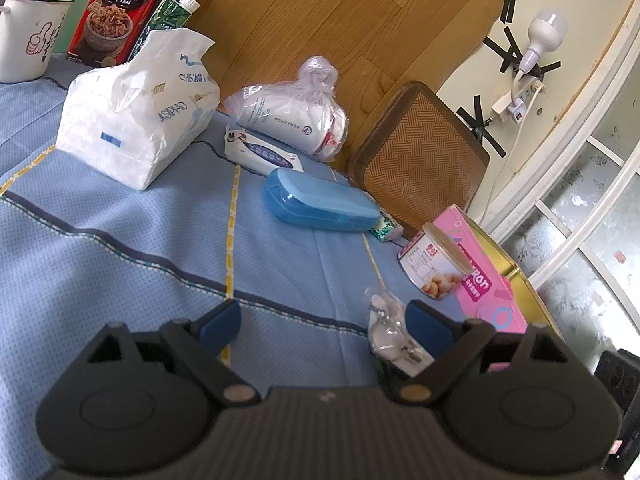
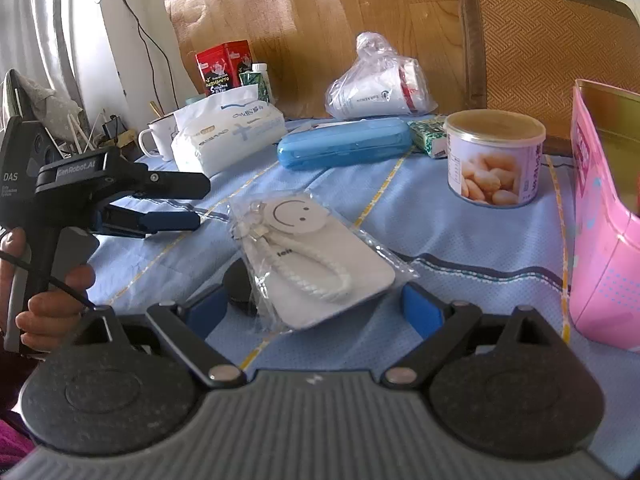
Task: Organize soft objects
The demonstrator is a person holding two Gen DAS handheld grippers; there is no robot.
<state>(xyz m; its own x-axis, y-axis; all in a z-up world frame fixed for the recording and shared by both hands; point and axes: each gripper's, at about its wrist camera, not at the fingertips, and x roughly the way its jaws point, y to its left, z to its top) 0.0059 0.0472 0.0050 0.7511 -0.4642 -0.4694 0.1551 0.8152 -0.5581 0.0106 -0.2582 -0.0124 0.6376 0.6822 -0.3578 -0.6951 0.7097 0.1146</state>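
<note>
A clear plastic packet (image 2: 316, 256) with a white smiley card and a white braided cord lies on the blue cloth (image 2: 460, 248), tilted up between my right gripper's (image 2: 316, 306) open blue fingers. Its edge shows by the right finger in the left wrist view (image 1: 386, 330). My left gripper (image 1: 324, 322) is open and empty above the cloth (image 1: 120, 272); it appears from the side in the right wrist view (image 2: 168, 220). A white tissue pack (image 1: 136, 116) and a bagged white roll (image 1: 296, 116) lie further back.
A blue case (image 1: 320, 202), a tin can (image 1: 438, 262), a pink box (image 1: 486, 276), a red carton (image 1: 118, 8) and a white mug (image 1: 28, 36) stand around the cloth. A woven chair back (image 1: 420, 152) is behind the table. A dark round object (image 2: 238, 286) lies under the packet.
</note>
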